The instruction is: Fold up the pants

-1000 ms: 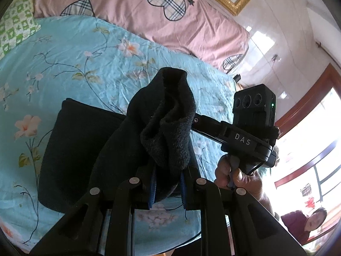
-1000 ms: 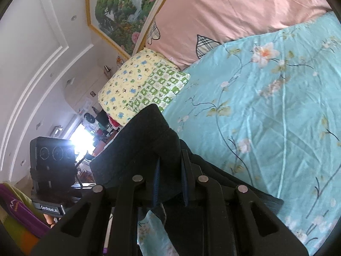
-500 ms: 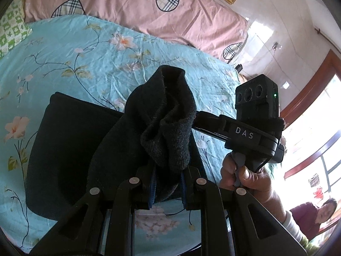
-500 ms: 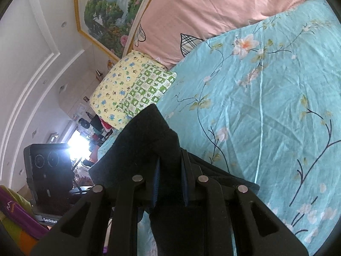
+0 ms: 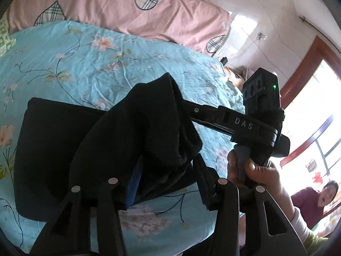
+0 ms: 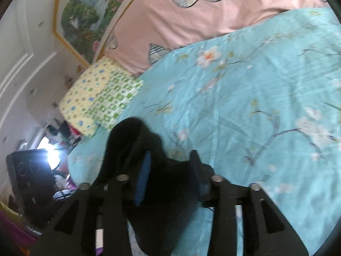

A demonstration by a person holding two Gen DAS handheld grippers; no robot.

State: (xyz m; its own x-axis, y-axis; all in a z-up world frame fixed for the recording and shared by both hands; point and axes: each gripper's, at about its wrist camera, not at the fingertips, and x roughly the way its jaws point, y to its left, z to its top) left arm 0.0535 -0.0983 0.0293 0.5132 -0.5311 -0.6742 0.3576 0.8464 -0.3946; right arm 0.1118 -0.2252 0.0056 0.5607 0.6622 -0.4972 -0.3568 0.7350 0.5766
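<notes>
The black pants (image 5: 64,149) lie partly folded on the blue floral bedsheet (image 5: 85,64). A bunched end of the pants rises between the fingers of my left gripper (image 5: 166,170), whose jaws stand apart with the cloth loose between them. My right gripper (image 6: 170,170) also stands open, with a black fold of the pants (image 6: 132,140) draped over its left finger. The right gripper with its camera block (image 5: 262,106) shows in the left wrist view, held by a hand (image 5: 251,170). The left gripper's body (image 6: 29,175) shows at the left of the right wrist view.
A pink pillow with plaid hearts (image 5: 127,6) lies at the head of the bed. A yellow and green patterned pillow (image 6: 100,98) lies at the far left. A framed painting (image 6: 85,10) hangs above. A seated person (image 5: 315,198) is at the far right near a window.
Both grippers have opened from their shut hold on the pants. The cloth has slackened and dropped lower onto the folded part. The right wrist view has swung down toward the sheet.
</notes>
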